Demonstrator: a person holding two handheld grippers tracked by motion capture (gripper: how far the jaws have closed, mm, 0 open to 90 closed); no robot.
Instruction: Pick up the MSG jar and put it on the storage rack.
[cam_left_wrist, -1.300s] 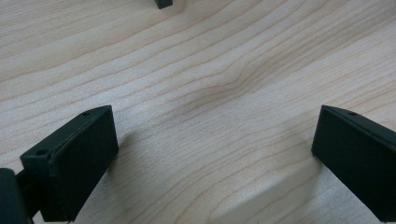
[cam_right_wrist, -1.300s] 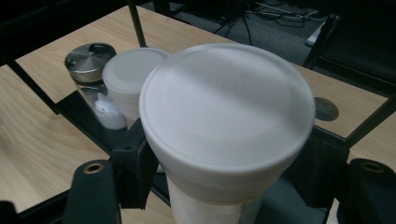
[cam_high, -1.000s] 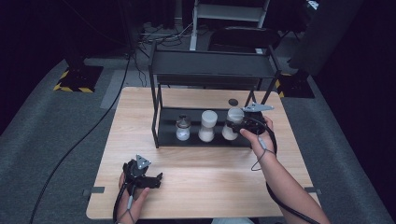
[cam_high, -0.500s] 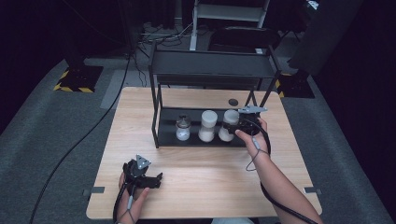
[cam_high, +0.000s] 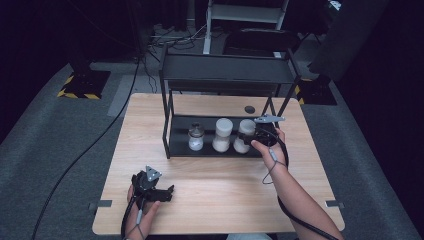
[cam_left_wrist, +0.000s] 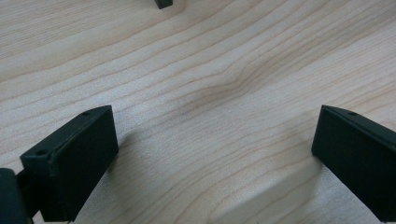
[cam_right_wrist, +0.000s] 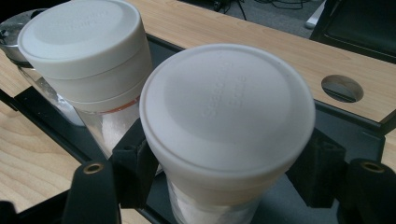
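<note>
The right hand-held gripper (cam_high: 252, 136) is clamping the rightmost white-lidded jar (cam_right_wrist: 227, 122) on the rack's lower shelf (cam_high: 180, 150), beside two other jars (cam_high: 222, 134). It is not lifted out yet, so the carrying remains. The left hand-held gripper (cam_left_wrist: 212, 154) is resting wide open and empty on the counter (cam_high: 225, 195).

The right gripper (cam_right_wrist: 224, 186) closes its two black jaws on a clear jar (cam_right_wrist: 219, 205) with a wide white lid (cam_right_wrist: 226, 112), one pad on each side just below the lid. The jar stands on the black shelf (cam_right_wrist: 341, 130). Just beside it stands a second white-lidded jar (cam_right_wrist: 84, 42). Beyond the shelf's far edge lies the wooden table (cam_right_wrist: 261, 37) with a round hole (cam_right_wrist: 342, 88).
</note>
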